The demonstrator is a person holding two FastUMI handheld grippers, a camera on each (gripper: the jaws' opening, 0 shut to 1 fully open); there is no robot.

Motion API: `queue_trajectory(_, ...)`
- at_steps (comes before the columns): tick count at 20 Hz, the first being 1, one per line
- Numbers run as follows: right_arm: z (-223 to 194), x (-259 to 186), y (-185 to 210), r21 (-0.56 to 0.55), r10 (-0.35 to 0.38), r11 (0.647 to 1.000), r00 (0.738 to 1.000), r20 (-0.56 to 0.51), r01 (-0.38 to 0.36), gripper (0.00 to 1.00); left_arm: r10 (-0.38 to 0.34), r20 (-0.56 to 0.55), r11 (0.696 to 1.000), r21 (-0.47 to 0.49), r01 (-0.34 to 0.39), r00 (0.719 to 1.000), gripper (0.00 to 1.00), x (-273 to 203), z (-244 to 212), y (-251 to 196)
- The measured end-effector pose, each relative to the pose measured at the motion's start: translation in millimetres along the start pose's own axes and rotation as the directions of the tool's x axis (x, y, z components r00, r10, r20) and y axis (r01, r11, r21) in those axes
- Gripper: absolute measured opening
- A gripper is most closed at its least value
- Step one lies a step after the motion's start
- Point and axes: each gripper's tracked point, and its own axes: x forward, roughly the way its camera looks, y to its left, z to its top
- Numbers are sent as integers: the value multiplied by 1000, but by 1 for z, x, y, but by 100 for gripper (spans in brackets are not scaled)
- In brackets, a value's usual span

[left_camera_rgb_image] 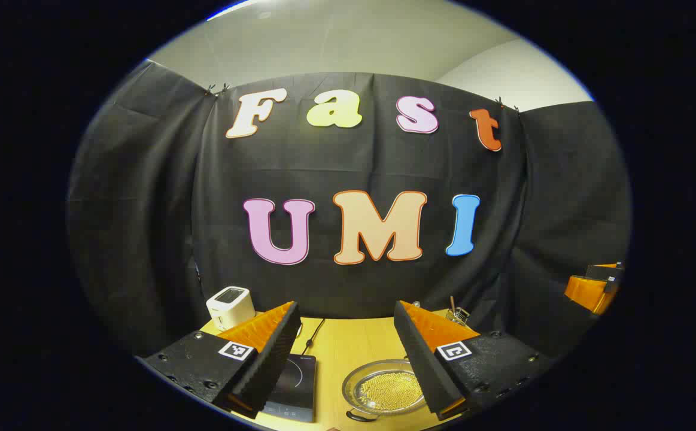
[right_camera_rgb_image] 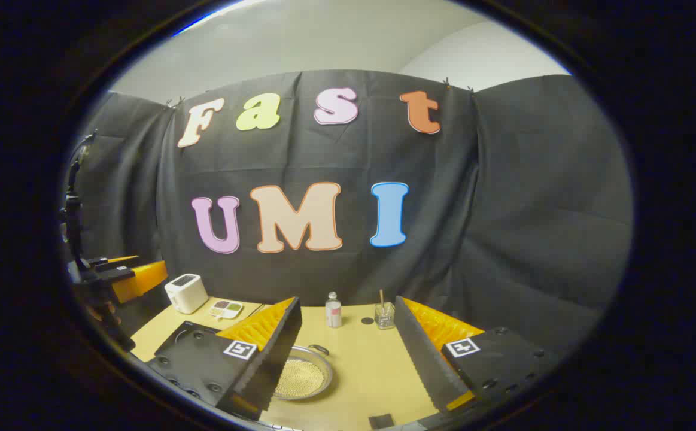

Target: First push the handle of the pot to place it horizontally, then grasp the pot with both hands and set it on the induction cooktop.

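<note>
Nearest, the left gripper [left_camera_rgb_image: 348, 365] and right gripper [right_camera_rgb_image: 348, 359] both hung spread wide above the wooden surface [right_camera_rgb_image: 371, 365]. Between them sat the pot [left_camera_rgb_image: 383, 389], just beside the induction cooktop [left_camera_rgb_image: 294, 383]. Farther back stood a toaster [left_camera_rgb_image: 230, 306], bottle [right_camera_rgb_image: 333, 310] and jar [right_camera_rgb_image: 385, 315].

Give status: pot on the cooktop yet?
No. The pot sits on the table beside the induction cooktop, not on it. Both claws, left and right, are open above the table, holding nothing. Handle push, grasp and placement all remain.
</note>
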Motion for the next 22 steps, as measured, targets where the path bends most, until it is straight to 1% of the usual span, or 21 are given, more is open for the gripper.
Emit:
queue_trajectory(2, -3, 2, -5, 13, 11, 1000, 1000, -4, -11, 94, 16, -1, 1000, 7, -16, 1000, 92, -1, -2, -1)
queue_trajectory(3, -5, 3, -8, 19, 17, 1000, 1000, -5, -17, 94, 27, 0, 1000, 10, -27, 1000, 96, -2, -3, -2)
queue_trajectory(4, -7, 4, -11, 22, 23, 1000, 1000, -6, -22, 94, 35, 2, 999, 10, -35, 999, 96, -2, -5, -3)
queue_trajectory(5, -8, 4, -15, 22, 25, 999, 1000, 0, -25, 94, 37, 8, 999, 2, -37, 999, 99, -1, -6, -5)
queue_trajectory(6, -8, 4, -20, 13, 18, 1000, 1000, 8, -18, 94, 35, 7, 999, -9, -35, 999, 99, -1, -10, -10)
queue_trajectory(7, -9, 5, -25, 0, 12, 1000, 1000, 14, -12, 93, 35, 7, 999, -19, -35, 999, 92, -1, -12, -13)
queue_trajectory(8, -9, 4, -29, -14, 7, 1000, 1000, 19, -7, 94, 38, 5, 999, -25, -38, 999, 92, -1, -15, -14)
queue_trajectory(9, -10, 4, -32, -26, 6, 1000, 1000, 25, -5, 94, 44, 1, 999, -27, -44, 999, 96, 0, -17, -14)
queue_trajectory(10, -9, 5, -36, -33, -1, 999, 1000, 24, 2, 94, 47, -5, 999, -24, -47, 999, 96, 0, -19, -15)
queue_trajectory(11, -10, 5, -40, -33, -2, 999, 1000, 22, 3, 98, 51, -6, 999, -19, -51, 999, 92, 0, -19, -15)
queue_trajectory(12, -10, 7, -42, -27, -2, 1000, 1000, 19, 2, 98, 56, -8, 998, -13, -56, 998, 92, 1, -20, -16)
queue_trajectory(13, -10, 7, -44, -20, -2, 1000, 1000, 19, 2, 94, 62, -6, 998, -8, -62, 998, 92, 1, -20, -15)
queue_trajectory(14, -9, 8, -46, -20, -3, 1000, 1000, 19, 3, 94, 69, -7, 998, -3, -69, 998, 96, 0, -20, -14)
queue_trajectory(16, -10, 9, -50, -29, -3, 1000, 1000, 18, 3, 94, 80, -7, 997, 0, -80, 997, 96, -4, -22, -13)
queue_trajectory(17, -12, 9, -50, -32, 1, 999, 1000, 17, -1, 94, 85, -11, 996, -1, -85, 996, 92, -6, -23, -12)
queue_trajectory(19, -13, 10, -47, -30, 13, 999, 1000, 17, -12, 94, 94, -14, 996, -2, -94, 995, 99, -9, -25, -12)
queue_trajectory(20, -13, 10, -46, -25, 21, 999, 1000, 14, -21, 94, 96, -12, 995, -1, -96, 995, 92, -11, -25, -11)
queue_trajectory(22, -19, 12, -44, -16, 38, 999, 999, 3, -38, 94, 101, -4, 995, -2, -102, 995, 92, -17, -24, -9)
